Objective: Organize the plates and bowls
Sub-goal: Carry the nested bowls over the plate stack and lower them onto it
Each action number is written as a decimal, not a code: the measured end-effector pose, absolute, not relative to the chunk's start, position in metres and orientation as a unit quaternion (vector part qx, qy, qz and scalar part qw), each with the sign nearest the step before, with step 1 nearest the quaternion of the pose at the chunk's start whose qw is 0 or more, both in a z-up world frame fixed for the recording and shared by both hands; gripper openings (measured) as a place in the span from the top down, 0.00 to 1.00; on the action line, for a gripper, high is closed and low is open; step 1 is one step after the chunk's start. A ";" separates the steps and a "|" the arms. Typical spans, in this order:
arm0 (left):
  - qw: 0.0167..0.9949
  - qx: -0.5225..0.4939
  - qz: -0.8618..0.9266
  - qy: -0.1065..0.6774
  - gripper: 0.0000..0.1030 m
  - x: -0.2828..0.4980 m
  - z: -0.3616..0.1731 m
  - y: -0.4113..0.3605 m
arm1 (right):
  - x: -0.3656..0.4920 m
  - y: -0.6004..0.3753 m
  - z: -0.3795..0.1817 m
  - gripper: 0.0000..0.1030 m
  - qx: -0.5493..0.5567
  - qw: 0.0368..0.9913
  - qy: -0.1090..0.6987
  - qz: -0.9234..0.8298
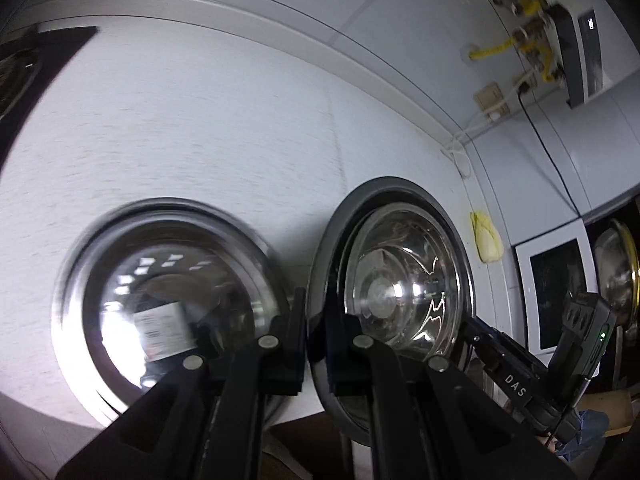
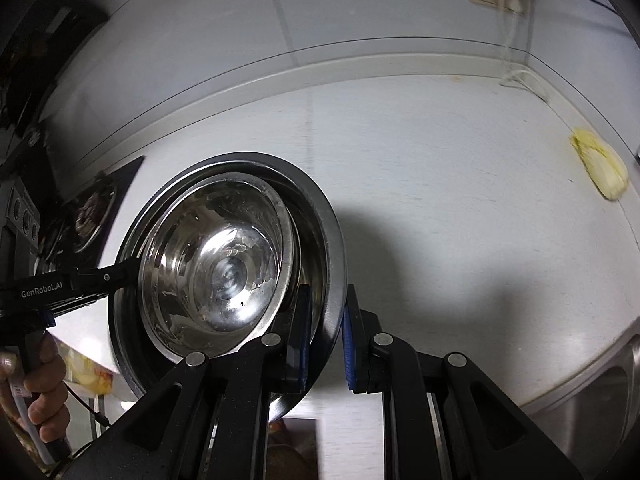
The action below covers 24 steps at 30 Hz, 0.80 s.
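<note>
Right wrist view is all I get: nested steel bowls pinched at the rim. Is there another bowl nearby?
Observer: Yes. A separate steel bowl, with a white label showing in it, sits on the counter beside the nested bowls.
Operator: Is the left gripper truly clamped?
Observer: Yes. The left gripper has its fingers shut on the dark outer rim, across from the right gripper.
Operator: Anything on the wall?
Observer: A white box with yellow pipes.

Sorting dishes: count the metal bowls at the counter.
3: a lone bowl on the counter, left; a wide bowl held beside it; a smaller bowl nested inside. Others may hide between.
</note>
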<state>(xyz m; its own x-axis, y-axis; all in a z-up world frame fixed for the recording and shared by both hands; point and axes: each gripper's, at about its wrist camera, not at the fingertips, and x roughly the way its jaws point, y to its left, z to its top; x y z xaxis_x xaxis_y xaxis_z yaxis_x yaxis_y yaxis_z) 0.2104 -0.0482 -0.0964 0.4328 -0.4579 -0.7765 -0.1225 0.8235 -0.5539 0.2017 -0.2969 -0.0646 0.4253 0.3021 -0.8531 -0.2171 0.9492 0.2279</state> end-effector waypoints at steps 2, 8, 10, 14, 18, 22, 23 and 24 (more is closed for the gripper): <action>0.803 -0.279 -0.098 0.518 0.94 0.201 -0.093 -0.029 | 0.197 -0.277 -0.063 0.88 0.040 0.842 0.512 0.163; 0.805 -0.283 -0.089 0.514 0.94 0.181 -0.092 0.023 | 0.185 -0.231 -0.066 0.88 0.035 0.841 0.513 0.168; 0.802 -0.286 -0.091 0.517 0.94 0.173 -0.096 0.040 | 0.178 -0.217 -0.067 0.88 0.033 0.841 0.514 0.166; 0.800 -0.291 -0.084 0.517 0.94 0.160 -0.105 0.053 | 0.172 -0.204 -0.071 0.88 0.035 0.836 0.522 0.166; 0.803 -0.303 -0.058 0.510 0.94 0.142 -0.108 0.057 | 0.168 -0.198 -0.078 0.88 0.027 0.830 0.527 0.181; 0.809 -0.312 -0.032 0.497 0.94 0.120 -0.110 0.055 | 0.162 -0.198 -0.081 0.88 0.026 0.827 0.523 0.203; 0.809 -0.316 -0.026 0.494 0.94 0.116 -0.111 0.055 | 0.163 -0.200 -0.083 0.88 0.027 0.826 0.521 0.212; 0.810 -0.319 -0.019 0.491 0.94 0.111 -0.112 0.054 | 0.163 -0.200 -0.083 0.88 0.027 0.826 0.519 0.217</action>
